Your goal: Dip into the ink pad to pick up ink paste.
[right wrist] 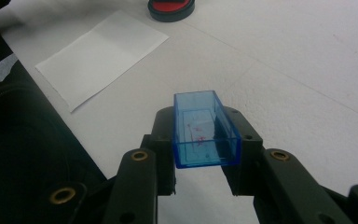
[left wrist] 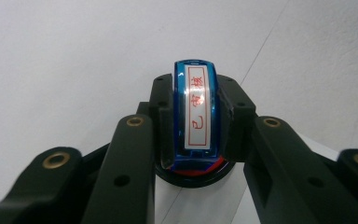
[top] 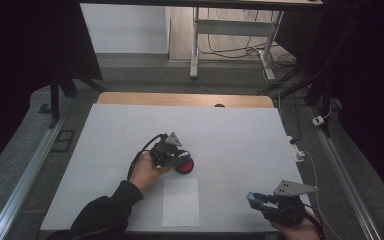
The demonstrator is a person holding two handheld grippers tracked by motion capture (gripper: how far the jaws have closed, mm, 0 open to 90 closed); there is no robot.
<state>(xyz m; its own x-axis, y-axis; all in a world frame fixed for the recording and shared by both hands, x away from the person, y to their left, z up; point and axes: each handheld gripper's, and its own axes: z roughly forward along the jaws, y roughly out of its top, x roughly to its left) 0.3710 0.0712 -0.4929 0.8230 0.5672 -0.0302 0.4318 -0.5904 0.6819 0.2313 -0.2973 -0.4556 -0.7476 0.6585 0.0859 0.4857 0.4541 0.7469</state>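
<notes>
My left gripper [left wrist: 196, 122] is shut on a blue stamp [left wrist: 196, 116] with a white label in red characters. The stamp's lower end rests on a round red ink pad [left wrist: 196, 175] in a black case, seen in the high view as the ink pad [top: 185, 164] beside the left gripper [top: 174, 159]. My right gripper [right wrist: 205, 133] is shut on a clear blue stamp cover [right wrist: 204, 128], open side up; in the high view the cover [top: 255, 199] sticks out left of the right gripper [top: 261, 201] at the table's near right. A white paper slip [top: 180, 202] lies between the hands.
A white sheet covers the table [top: 230, 130], whose wooden far edge shows. The paper slip [right wrist: 98, 53] and ink pad [right wrist: 171, 8] lie ahead of the right gripper. A desk frame and cables stand on the floor beyond. Metal rails run along both sides.
</notes>
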